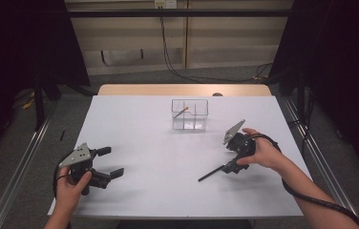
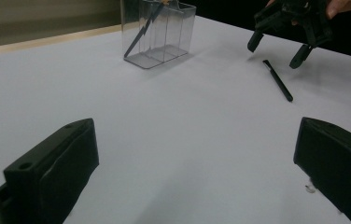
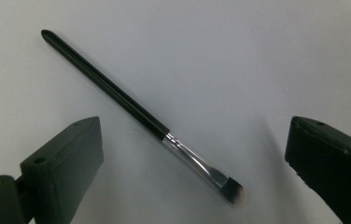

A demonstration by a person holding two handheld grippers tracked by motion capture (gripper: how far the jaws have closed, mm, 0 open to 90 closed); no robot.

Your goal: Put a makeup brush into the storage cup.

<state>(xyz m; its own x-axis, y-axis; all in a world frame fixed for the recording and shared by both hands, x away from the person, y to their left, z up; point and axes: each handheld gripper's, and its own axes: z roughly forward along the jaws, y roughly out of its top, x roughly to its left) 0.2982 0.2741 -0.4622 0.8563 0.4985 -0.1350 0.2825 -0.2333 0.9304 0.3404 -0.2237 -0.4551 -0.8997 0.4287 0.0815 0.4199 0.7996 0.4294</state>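
Observation:
A black make-up brush [image 3: 131, 112] with a clear ferrule and dark bristles lies flat on the white table [image 1: 158, 152]. My right gripper [image 3: 192, 172] hovers open right over its bristle end, jaws wide on either side and not touching it. From above, the brush [image 1: 212, 173] sticks out to the left of the right gripper [image 1: 231, 167]. My left gripper [image 1: 110, 162] rests open at the table's near left, holding nothing. Its own camera shows its fingers [image 2: 52, 172] spread apart, with the brush [image 2: 278, 81] and the right gripper [image 2: 278, 46] far off.
A clear compartmented organizer [image 1: 190, 114] stands at the table's middle back with a thin stick-like item [image 1: 181, 112] leaning in its left compartment; the organizer [image 2: 159, 32] is also ahead of the left gripper. A wooden strip [image 1: 182, 89] borders the far edge.

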